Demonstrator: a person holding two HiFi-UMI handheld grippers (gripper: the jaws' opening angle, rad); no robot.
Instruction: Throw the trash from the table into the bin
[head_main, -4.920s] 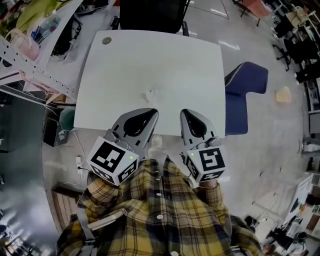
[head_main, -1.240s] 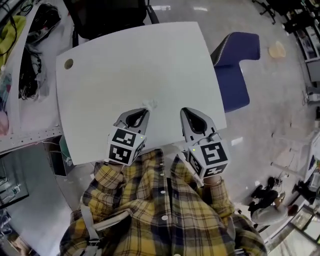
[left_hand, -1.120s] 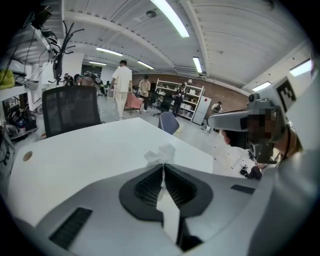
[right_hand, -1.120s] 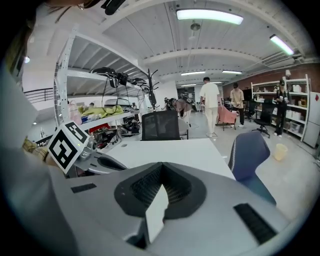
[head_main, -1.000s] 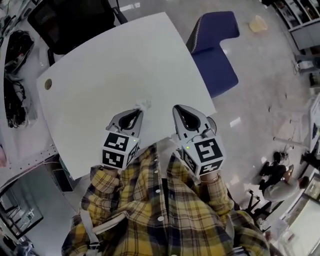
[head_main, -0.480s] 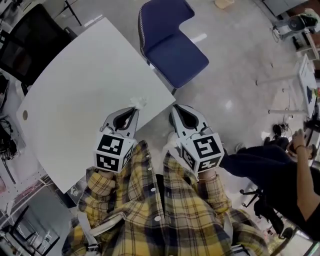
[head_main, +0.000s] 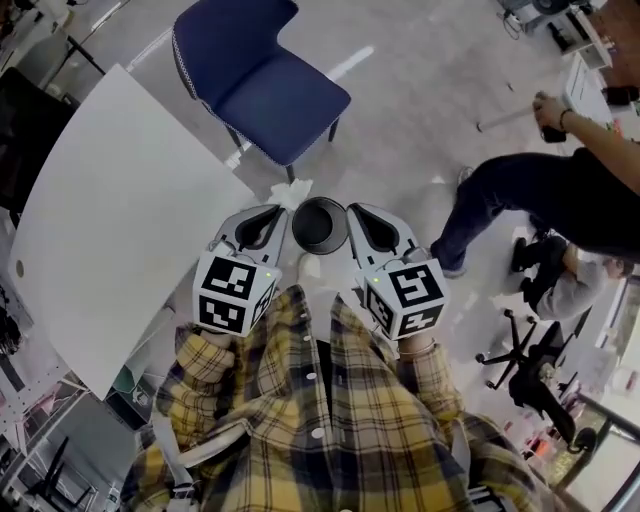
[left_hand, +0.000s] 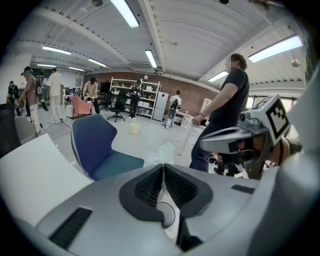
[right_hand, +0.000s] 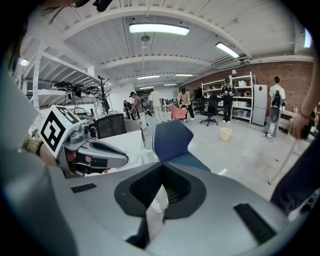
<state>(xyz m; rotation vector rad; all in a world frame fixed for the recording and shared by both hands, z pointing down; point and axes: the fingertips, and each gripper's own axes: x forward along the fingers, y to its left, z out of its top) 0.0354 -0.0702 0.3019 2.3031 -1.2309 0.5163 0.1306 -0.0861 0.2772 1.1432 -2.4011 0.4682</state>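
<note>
The white desk (head_main: 110, 220) fills the left of the head view, one corner pointing out over the grey, glossy floor (head_main: 420, 120). A blue chair (head_main: 262, 85) stands on the floor just beside that corner. A round black bin (head_main: 318, 225) also stands on the floor near the corner, in front of the chair. Farther right a person (head_main: 540, 195) stands on the floor, with a black office chair (head_main: 525, 350) on a wheeled base nearby. In the left gripper view a pale bucket (left_hand: 134, 128) sits on the floor well beyond the blue chair.

Crumpled white trash (head_main: 290, 194) beside round black bin (head_main: 320, 226).
</note>
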